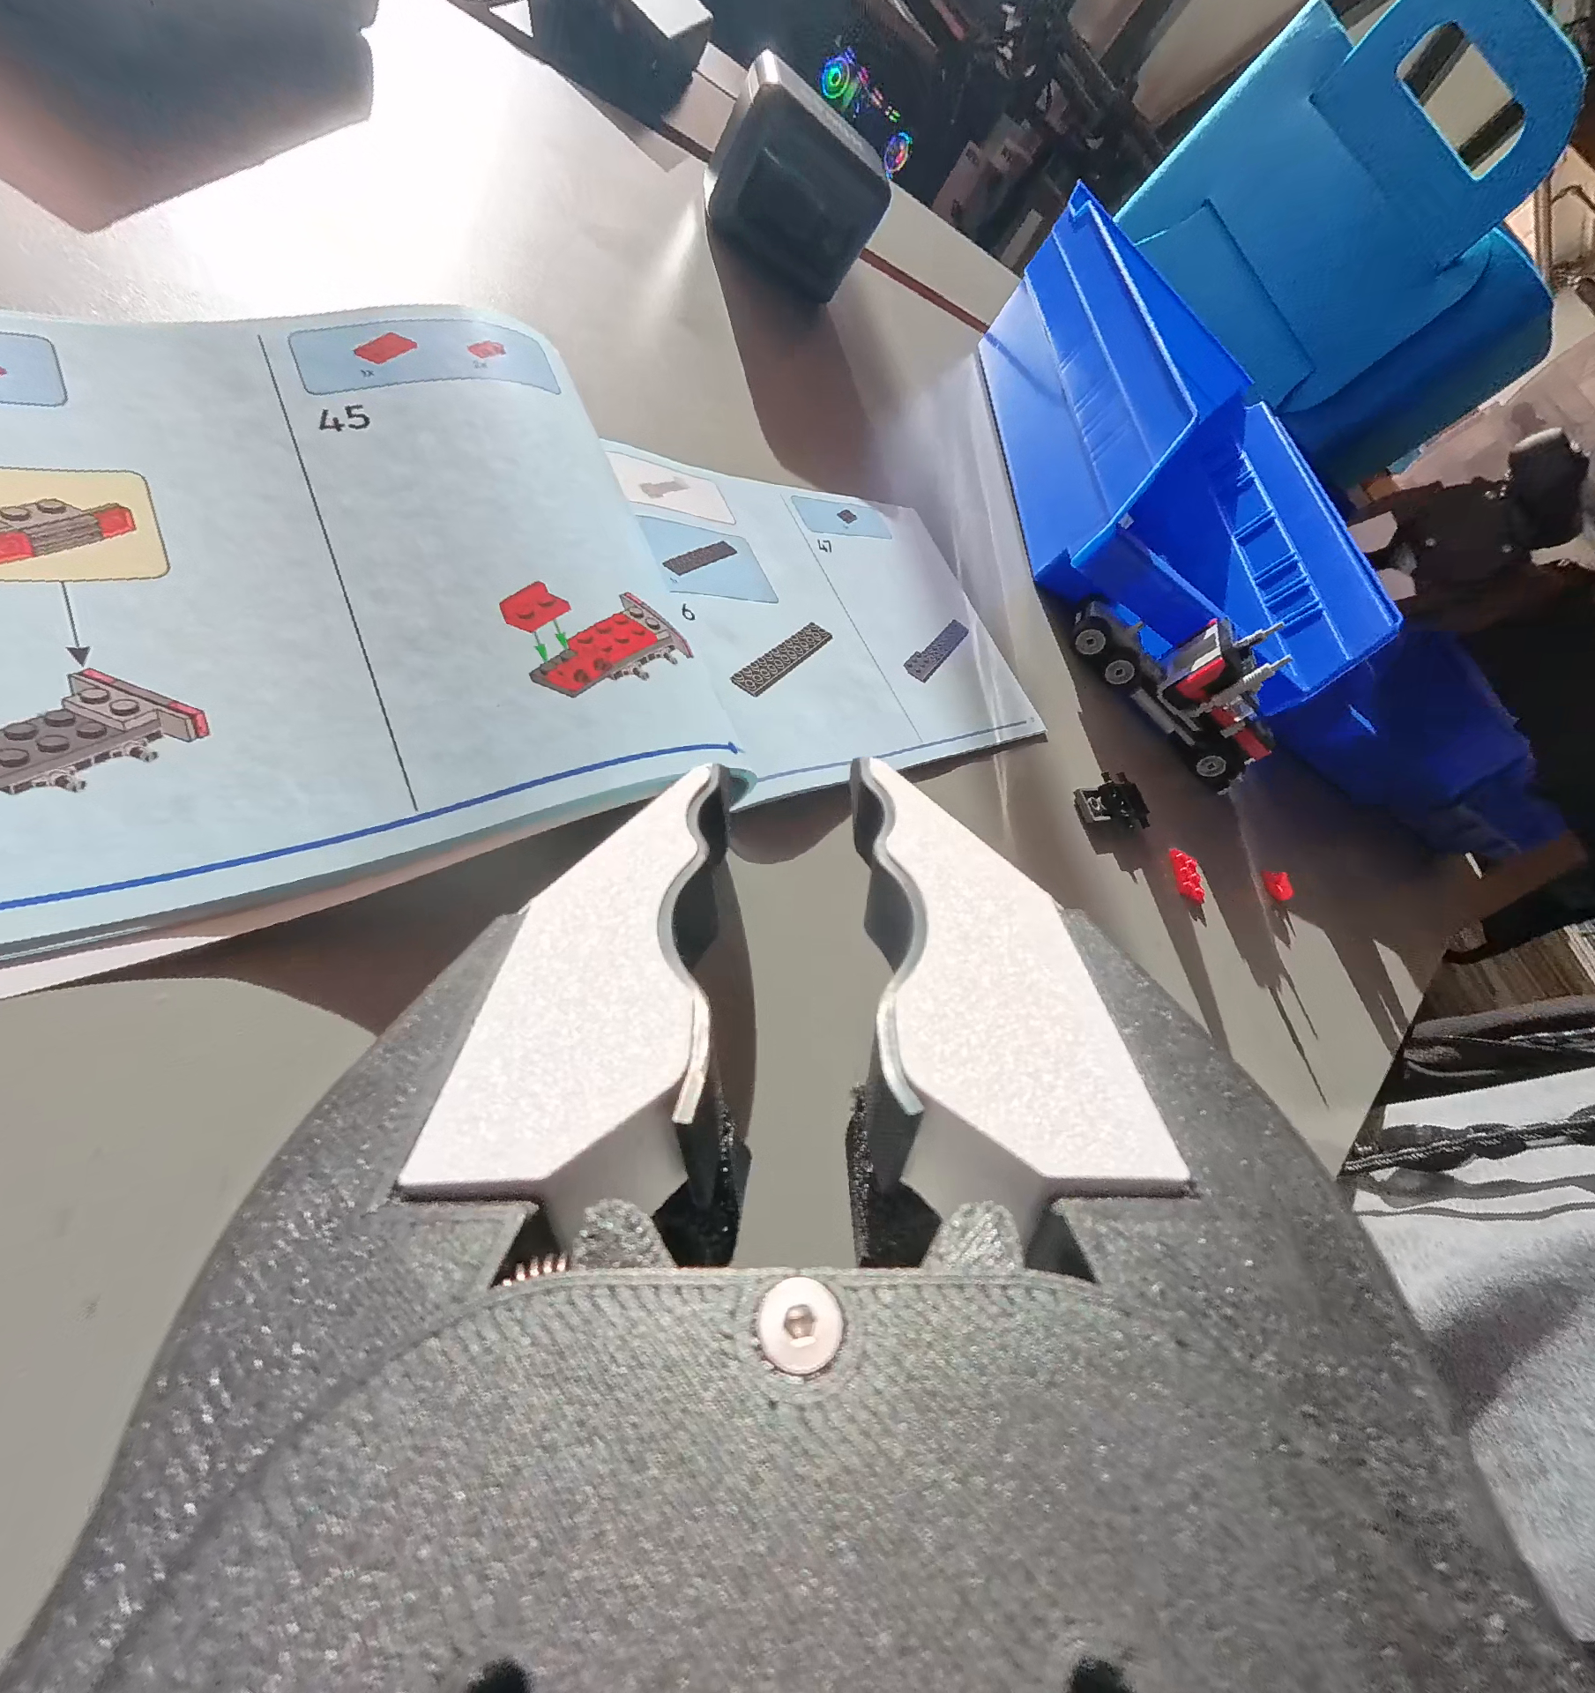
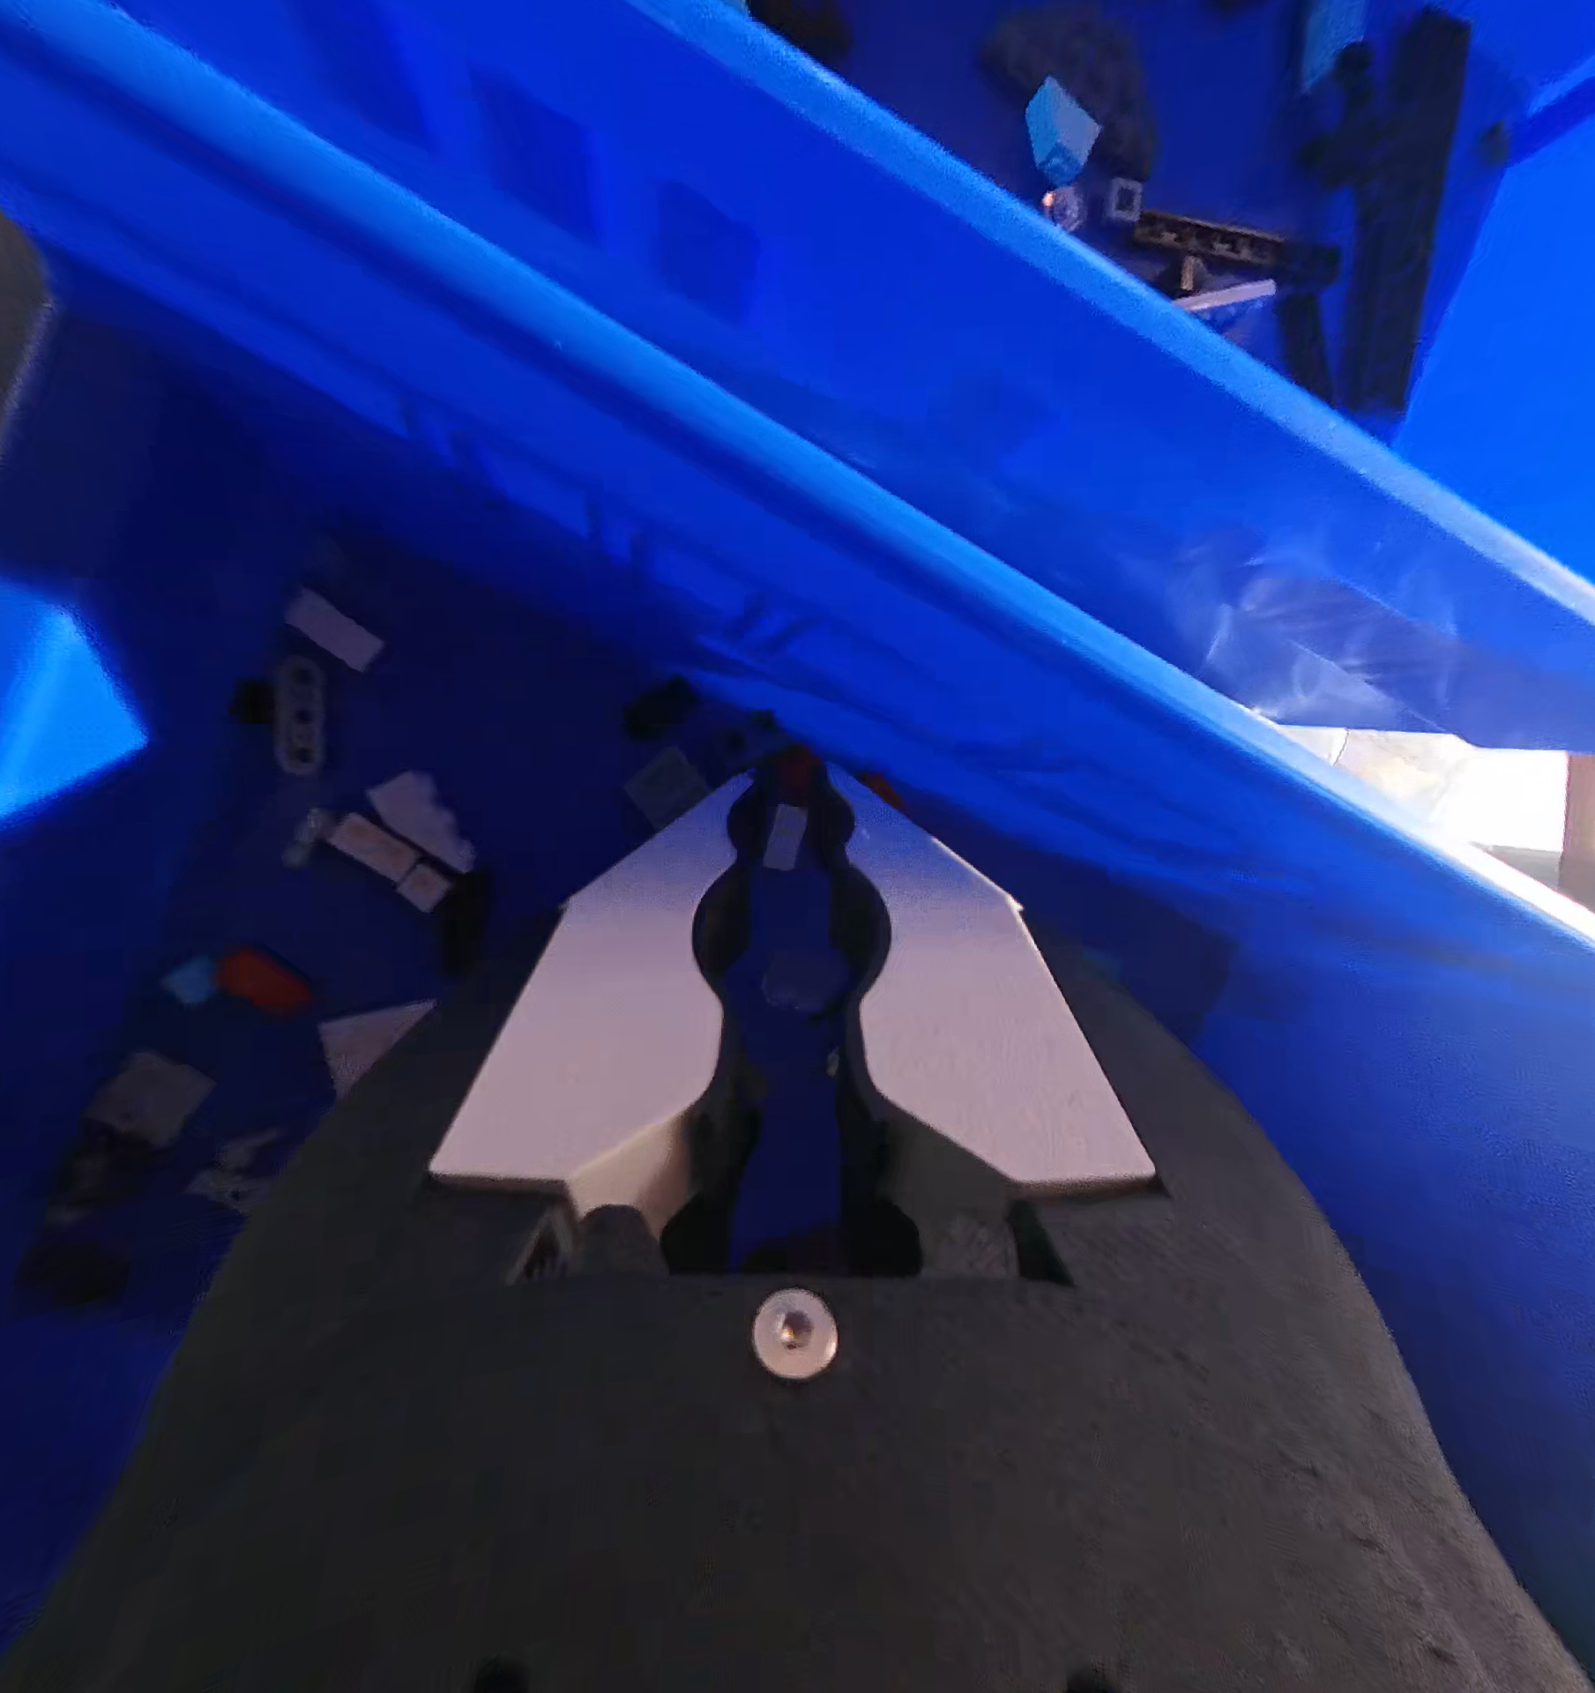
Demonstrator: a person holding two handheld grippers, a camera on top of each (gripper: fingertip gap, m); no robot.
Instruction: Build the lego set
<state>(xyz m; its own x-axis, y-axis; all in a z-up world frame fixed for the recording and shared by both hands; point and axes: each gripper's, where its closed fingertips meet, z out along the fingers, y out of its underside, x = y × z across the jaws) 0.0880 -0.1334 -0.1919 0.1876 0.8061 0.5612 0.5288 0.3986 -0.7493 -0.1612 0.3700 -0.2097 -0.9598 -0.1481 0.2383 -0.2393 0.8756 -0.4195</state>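
My left gripper [image 1: 792, 779] is open and empty, low over the table at the near edge of the open instruction booklet [image 1: 317, 595]. To its right lie a built black-and-red lego truck [image 1: 1178, 696], a small black piece [image 1: 1109, 806] and two small red pieces [image 1: 1185, 875]. My right gripper [image 2: 793, 783] is inside the lower blue bin [image 2: 180, 458]. Its jaws are nearly closed, with a small red piece [image 2: 793, 762] pinched at the tips. Several loose white, grey, black and red pieces [image 2: 390, 843] lie on the bin floor to the left. The view is blurred.
Two stacked blue bins [image 1: 1187, 513] stand at the table's right edge, and the upper bin's wall [image 2: 867, 412] overhangs my right gripper. A black box [image 1: 798, 211] sits at the back of the table. A blue chair [image 1: 1380, 202] stands beyond the bins. Spacing between my two grippers at the tips: around 55 centimeters.
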